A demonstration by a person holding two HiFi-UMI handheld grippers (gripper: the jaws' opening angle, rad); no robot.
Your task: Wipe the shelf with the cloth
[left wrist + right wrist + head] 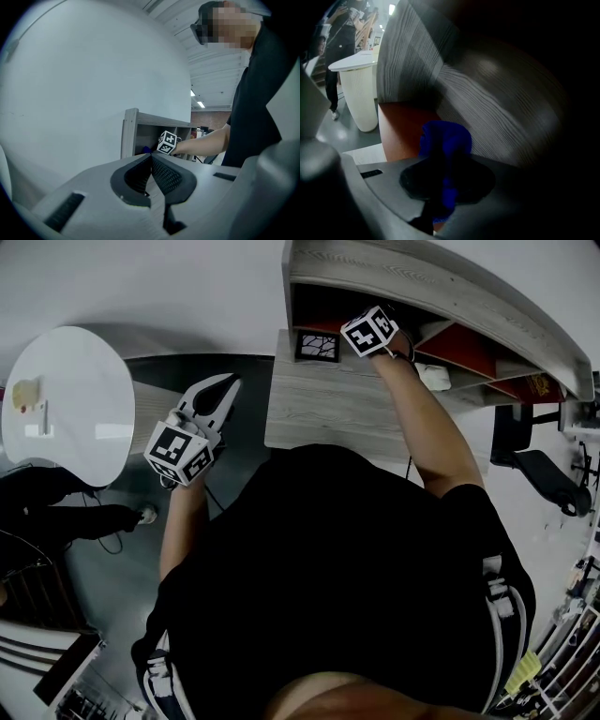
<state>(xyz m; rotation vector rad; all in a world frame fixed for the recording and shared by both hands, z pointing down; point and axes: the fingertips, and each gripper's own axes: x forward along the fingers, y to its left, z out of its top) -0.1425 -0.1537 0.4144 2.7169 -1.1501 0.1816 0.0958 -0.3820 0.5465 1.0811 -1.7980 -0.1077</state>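
Observation:
The grey wooden shelf (441, 287) with red inner panels stands at the top right of the head view. My right gripper's marker cube (370, 331) is at the mouth of its left compartment, and the jaws are hidden inside. In the right gripper view, my right gripper (443, 164) is shut on a bunched blue cloth (445, 136), close to the red panel (401, 129) and the grey wood wall (487, 103). My left gripper (226, 384) hangs over the floor, left of the shelf, shut (151, 157) with nothing in it. It looks toward the shelf (133, 131).
A white round table (66, 399) stands at the left. A small framed card (317, 346) and a white object (433, 378) rest on the wooden desktop (328, 409) under the shelf. A black chair (539, 465) is at the right. A person (335, 56) stands beyond the white table.

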